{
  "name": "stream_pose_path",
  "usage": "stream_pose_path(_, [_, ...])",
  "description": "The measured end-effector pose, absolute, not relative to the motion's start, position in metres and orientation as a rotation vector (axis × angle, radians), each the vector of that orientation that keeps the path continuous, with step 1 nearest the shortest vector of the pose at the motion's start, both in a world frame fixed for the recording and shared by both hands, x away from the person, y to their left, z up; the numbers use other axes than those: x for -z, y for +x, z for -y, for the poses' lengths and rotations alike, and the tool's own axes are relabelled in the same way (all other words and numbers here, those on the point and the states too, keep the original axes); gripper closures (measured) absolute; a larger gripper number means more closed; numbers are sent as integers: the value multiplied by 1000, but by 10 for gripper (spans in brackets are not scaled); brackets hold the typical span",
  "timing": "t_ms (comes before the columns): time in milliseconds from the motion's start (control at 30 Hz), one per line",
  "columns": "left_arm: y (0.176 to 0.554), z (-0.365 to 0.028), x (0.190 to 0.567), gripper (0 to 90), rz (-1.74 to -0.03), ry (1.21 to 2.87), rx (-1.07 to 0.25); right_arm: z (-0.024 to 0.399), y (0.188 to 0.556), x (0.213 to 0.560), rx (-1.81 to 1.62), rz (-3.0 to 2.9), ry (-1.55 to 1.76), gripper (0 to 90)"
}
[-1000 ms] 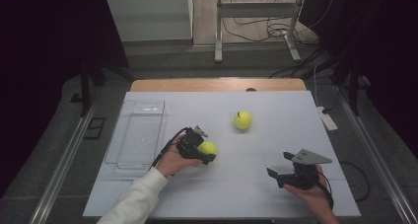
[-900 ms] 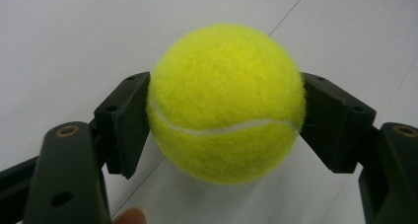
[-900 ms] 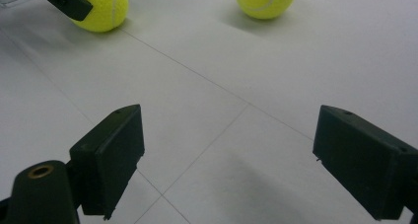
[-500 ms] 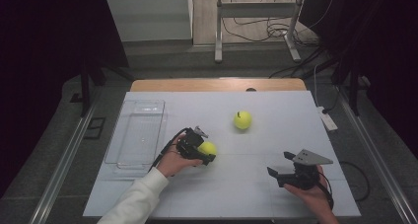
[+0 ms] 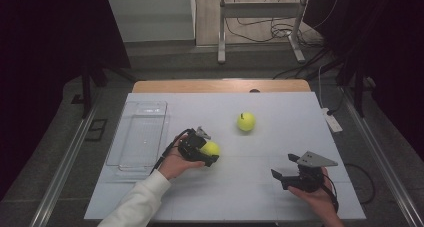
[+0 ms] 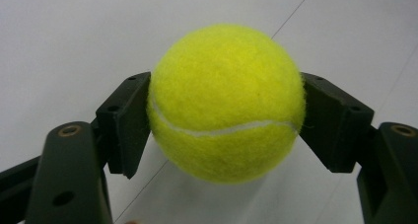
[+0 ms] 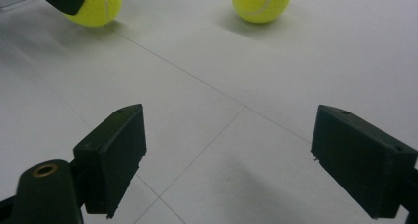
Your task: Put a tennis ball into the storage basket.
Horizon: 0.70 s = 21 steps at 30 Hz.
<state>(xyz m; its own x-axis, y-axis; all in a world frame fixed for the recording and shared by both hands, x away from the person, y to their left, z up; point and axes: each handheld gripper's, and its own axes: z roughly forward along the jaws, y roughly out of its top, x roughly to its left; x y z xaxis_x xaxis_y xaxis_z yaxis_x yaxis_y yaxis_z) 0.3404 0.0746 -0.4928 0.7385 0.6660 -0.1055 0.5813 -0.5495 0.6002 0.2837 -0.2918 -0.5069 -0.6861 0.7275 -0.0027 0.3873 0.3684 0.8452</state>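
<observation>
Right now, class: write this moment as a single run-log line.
left gripper: shut on tennis ball | right gripper: open, nothing between jaws | second ball: loose on table | clear tray: left

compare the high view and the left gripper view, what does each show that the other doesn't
High view alone: the clear plastic tray, a second yellow tennis ball lying free, and the right gripper with open jaws over bare table. Left gripper view alone: the held ball's white seam and both pads pressing its sides. Shared: the left gripper shut on the yellow tennis ball, on the white table.
</observation>
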Motion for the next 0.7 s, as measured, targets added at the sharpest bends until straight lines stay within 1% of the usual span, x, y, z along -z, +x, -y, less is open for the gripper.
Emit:
stream_pose_path(233, [337, -76, 485, 274, -912, 2307, -181, 292, 283, 507, -1242, -2260, 970, 140])
stream_pose_path(700, [333, -87, 470, 273, -878, 2235, -207, 294, 284, 507, -1266, -2258, 998, 138])
